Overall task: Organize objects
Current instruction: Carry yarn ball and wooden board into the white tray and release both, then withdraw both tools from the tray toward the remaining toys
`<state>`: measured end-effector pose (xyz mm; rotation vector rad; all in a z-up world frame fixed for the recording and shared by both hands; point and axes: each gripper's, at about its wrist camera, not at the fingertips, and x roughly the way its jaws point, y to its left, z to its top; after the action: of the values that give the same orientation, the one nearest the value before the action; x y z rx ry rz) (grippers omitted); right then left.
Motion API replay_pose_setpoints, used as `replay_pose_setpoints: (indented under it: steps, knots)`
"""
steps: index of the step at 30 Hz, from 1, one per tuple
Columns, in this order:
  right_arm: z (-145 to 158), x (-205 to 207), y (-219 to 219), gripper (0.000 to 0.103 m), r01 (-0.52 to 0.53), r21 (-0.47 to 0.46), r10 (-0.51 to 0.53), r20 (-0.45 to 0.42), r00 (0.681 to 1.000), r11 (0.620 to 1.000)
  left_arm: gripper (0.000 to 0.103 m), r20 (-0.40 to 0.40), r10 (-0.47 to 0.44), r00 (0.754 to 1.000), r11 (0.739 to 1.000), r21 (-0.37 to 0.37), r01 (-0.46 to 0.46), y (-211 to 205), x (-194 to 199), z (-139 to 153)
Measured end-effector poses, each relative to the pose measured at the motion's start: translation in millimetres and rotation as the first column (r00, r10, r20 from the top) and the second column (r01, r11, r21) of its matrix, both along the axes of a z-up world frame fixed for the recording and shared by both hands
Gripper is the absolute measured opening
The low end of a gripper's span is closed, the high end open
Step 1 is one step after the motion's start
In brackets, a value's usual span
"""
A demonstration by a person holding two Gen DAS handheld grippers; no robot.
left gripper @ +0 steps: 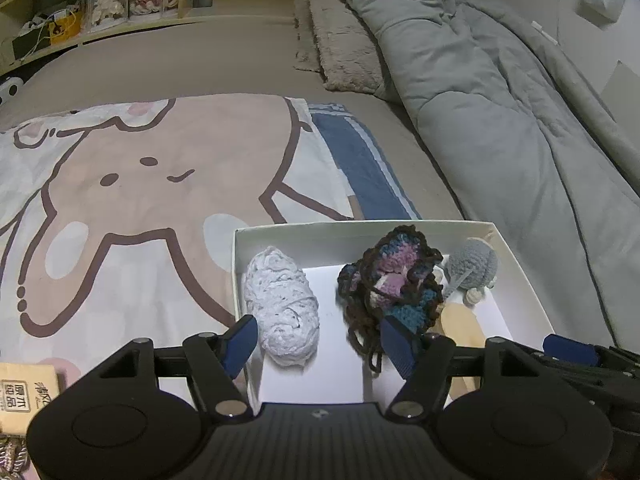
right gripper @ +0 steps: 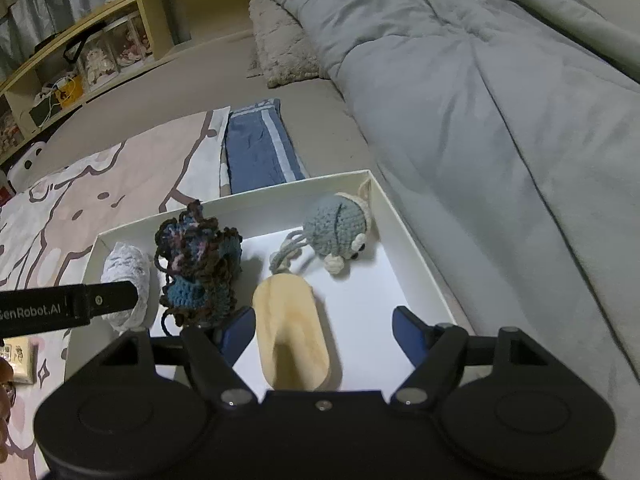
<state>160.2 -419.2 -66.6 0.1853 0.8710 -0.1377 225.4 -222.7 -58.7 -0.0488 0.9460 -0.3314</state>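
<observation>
Left tool [left gripper: 318, 342]: blue-padded fingers [left gripper: 239, 345] spread wide with nothing between them, levelled forward and slightly down; right tool [right gripper: 323, 330]: blue fingers [right gripper: 409, 330] likewise wide apart and gripping nothing, angled downward just beside the left tool, whose black body shows at its left.

- The left wrist view looks forward and down from just behind the left tool [left gripper: 318, 340], close over the near-left part of the white box [left gripper: 520, 264] on the bed [left gripper: 224, 56].
- The right wrist view sits just behind the right tool [right gripper: 324, 330], close over the box's [right gripper: 412, 240] near-right part, facing forward and slightly left.
- Both views share the box, the duvet [left gripper: 500, 112] [right gripper: 480, 100] at right and the shelf [left gripper: 120, 0] [right gripper: 100, 52] beyond.
</observation>
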Motion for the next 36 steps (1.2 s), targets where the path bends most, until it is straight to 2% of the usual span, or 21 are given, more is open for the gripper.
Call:
replay_pose_setpoints:
  steps: [9,16,22,30,36]
  knots:
    - [3,-4,2,0.076,-0.008,-0.011,0.007,-0.005,1.000,1.000,0.069,-0.012,0.008,1.000,1.000,0.026,-0.007,4,-9,9]
    - [18,-22,7,0.076,-0.015,-0.023,0.016,0.019,1.000,1.000,0.069,-0.005,0.019,1.000,0.999,0.038,-0.019,13,-30,18]
    - [27,-43,10,0.077,0.011,-0.014,-0.011,0.026,1.000,1.000,0.075,0.002,0.022,1.000,0.998,0.051,-0.022,22,-53,24]
    - [39,-71,24,0.079,0.012,-0.046,-0.011,0.026,1.000,0.999,0.079,0.017,0.020,1.000,0.999,0.050,-0.021,36,-81,36]
    - [47,-92,33,0.086,0.024,-0.061,-0.021,0.039,0.999,0.998,0.086,0.034,0.009,0.999,0.999,0.050,-0.011,45,-102,43]
